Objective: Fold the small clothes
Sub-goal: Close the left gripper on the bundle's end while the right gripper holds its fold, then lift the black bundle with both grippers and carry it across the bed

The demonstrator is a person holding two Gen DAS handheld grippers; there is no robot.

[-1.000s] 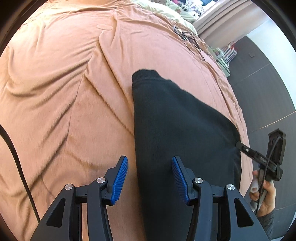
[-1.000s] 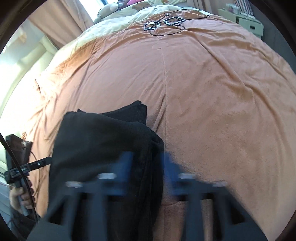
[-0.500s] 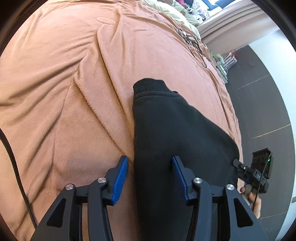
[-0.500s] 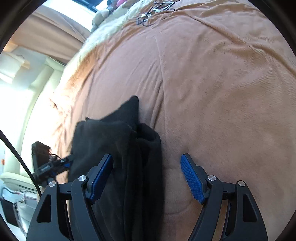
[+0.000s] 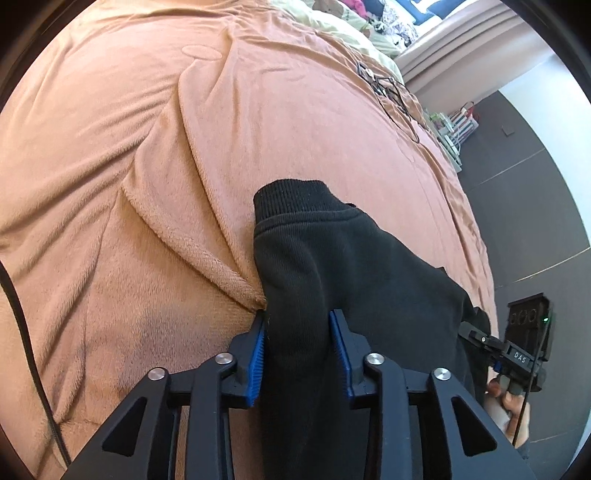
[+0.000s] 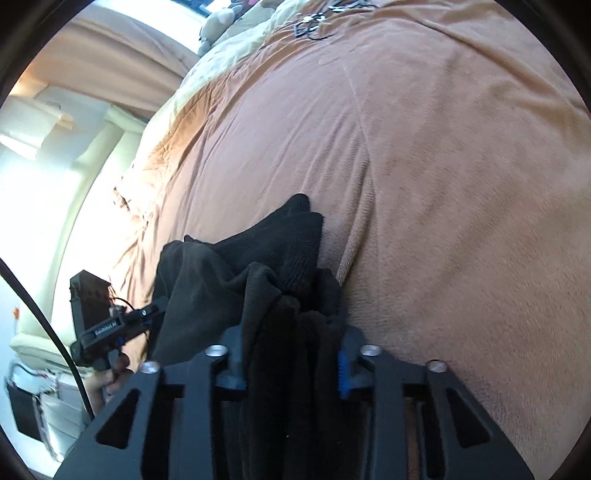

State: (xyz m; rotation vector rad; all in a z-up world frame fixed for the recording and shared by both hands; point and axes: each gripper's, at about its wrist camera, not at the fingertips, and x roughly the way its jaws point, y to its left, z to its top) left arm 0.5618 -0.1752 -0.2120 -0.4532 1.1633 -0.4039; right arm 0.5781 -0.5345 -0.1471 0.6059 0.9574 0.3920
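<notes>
A black knit garment point(image 5: 351, 266) with a ribbed cuff lies on an orange-brown blanket point(image 5: 147, 147). My left gripper point(image 5: 298, 354) has its jaws closing on the garment's left edge, and the blue pads point(image 5: 258, 354) press a bunched ridge of cloth. In the right wrist view the same garment point(image 6: 258, 258) is crumpled. My right gripper point(image 6: 291, 369) is closing too, with thick folds squeezed between its jaws. Each gripper shows in the other's view, held by a hand: the right gripper point(image 5: 517, 354) and the left gripper point(image 6: 110, 325).
Tangled thin cables point(image 5: 391, 88) lie far up the blanket point(image 6: 443, 184). Pale bedding with soft toys point(image 5: 332, 26) sits at the bed's head. Dark floor point(image 5: 524, 166) and a small rack point(image 5: 454, 129) lie beyond the bed's right edge. A black cord point(image 5: 22, 332) hangs at left.
Both grippers have sunk onto the garment and their jaws have narrowed around its cloth. The fabric is now bunched between the pads, and the blanket beside the left gripper has wrinkled.
</notes>
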